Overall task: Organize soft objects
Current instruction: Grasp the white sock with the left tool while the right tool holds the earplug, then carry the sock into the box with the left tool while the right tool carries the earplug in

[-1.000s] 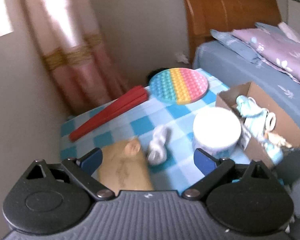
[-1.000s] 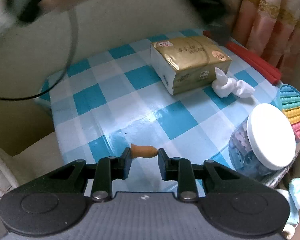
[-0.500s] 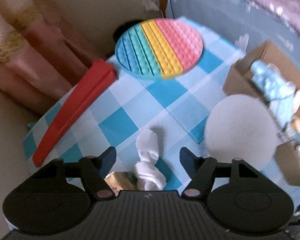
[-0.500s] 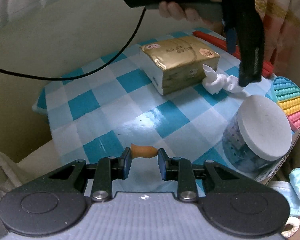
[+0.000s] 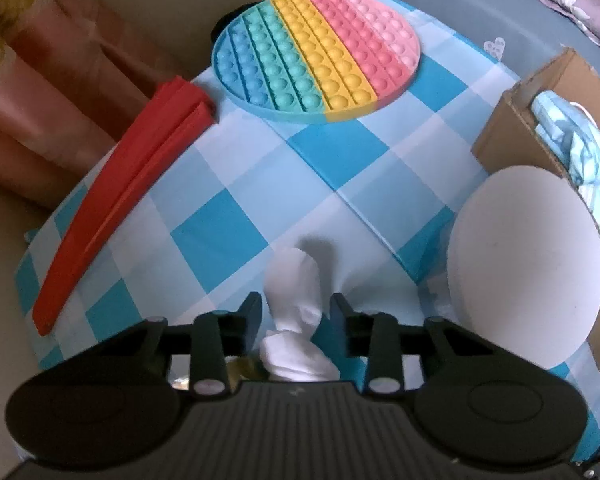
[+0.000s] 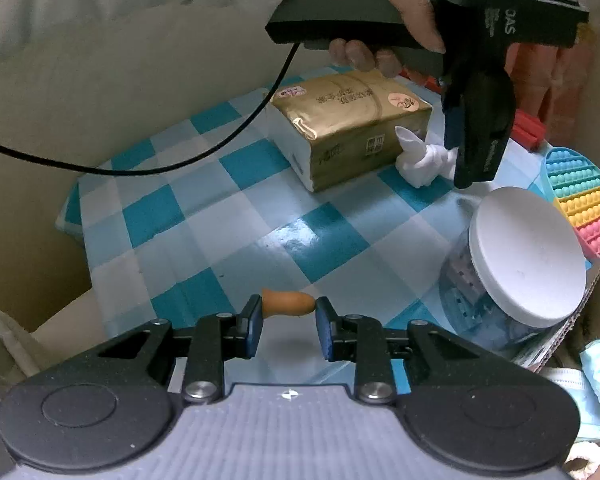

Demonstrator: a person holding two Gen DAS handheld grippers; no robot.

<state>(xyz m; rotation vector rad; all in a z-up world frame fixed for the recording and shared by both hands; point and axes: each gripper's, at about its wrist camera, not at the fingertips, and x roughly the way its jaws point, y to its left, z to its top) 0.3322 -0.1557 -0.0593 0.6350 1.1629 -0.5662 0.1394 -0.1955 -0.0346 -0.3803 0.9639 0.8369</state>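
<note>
Where the blue-and-white checked surface (image 5: 340,152) meets the wall, a pink curtain (image 5: 40,112) hangs at its far corner and a bed (image 5: 480,4) in grey-blue sheets runs along one side. On the surface: a round rainbow bubble mat (image 5: 316,52), a long red plastic piece (image 5: 116,200), a gold tissue pack (image 6: 352,120), a clear jar with a white lid (image 6: 528,256). A cardboard box (image 5: 512,136) at the edge holds pale blue fabric — possibly face masks; the view is too distorted to be sure.

Left hand-held gripper (image 5: 296,312) points steeply down, its jaws closing around a crumpled white tissue (image 5: 296,280) lying just beside the tissue pack; the pads are not yet pressing it.

Right hand-held gripper (image 6: 288,316) is clamped on a small orange-brown soft piece (image 6: 288,303), held above the near part of the surface.
</note>
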